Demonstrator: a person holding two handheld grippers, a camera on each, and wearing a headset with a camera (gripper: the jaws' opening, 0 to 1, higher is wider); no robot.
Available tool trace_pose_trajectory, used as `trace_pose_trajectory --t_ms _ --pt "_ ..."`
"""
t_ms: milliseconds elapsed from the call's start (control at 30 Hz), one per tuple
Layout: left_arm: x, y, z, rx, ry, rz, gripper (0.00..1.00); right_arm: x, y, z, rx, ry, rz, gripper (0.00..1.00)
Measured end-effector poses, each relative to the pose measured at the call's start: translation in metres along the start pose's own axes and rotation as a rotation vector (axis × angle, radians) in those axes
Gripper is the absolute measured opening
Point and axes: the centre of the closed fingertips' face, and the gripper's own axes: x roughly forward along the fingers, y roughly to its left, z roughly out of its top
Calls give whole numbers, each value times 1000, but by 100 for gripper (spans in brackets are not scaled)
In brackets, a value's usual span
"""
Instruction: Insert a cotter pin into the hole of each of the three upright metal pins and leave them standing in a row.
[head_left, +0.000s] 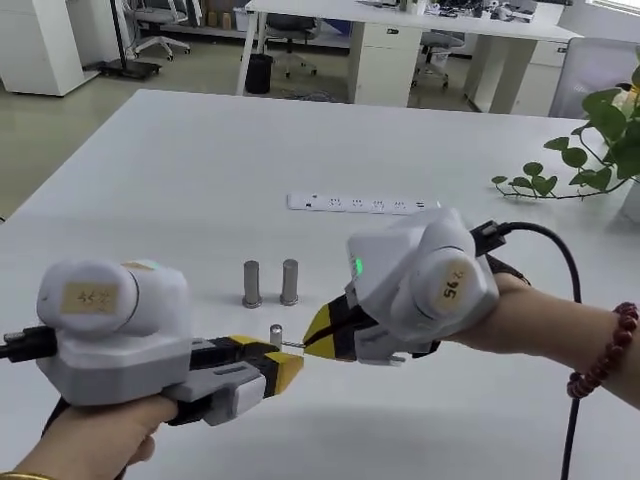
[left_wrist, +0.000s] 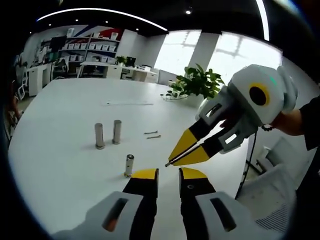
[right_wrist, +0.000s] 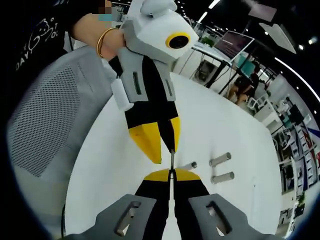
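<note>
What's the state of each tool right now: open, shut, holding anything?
Left tool: open, jaws apart, nothing between them.
Right tool: shut on a thin metal cotter pin.

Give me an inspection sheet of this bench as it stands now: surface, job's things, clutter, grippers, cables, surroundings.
Surface: white table, flat and clean.
Job's things: far-left pin and far-right pin stand upright side by side. The near pin stands by the grippers. Loose cotter pins lie on the table. None looks fitted yet.
Clutter: power strip at the far side.
Grippers: left gripper open, fingers empty. Right gripper shut on the held cotter pin, its tip close to the near pin.
Cables: black cable trails from the right gripper.
Surroundings: plant, office desks behind.
</note>
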Motion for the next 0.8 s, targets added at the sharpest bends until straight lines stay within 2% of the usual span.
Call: trace_pose_trajectory --t_ms 167,300,800 --pt "-2 -2 2 -16 -9 -12 8 -1 1 5 -17 -11 -4 0" --pt "-3 -2 4 -23 -18 -14 3 0 3 5 -47 1 -6 0" --pt "-2 -2 1 -28 -14 -14 0 1 7 7 -55 0 1 0"
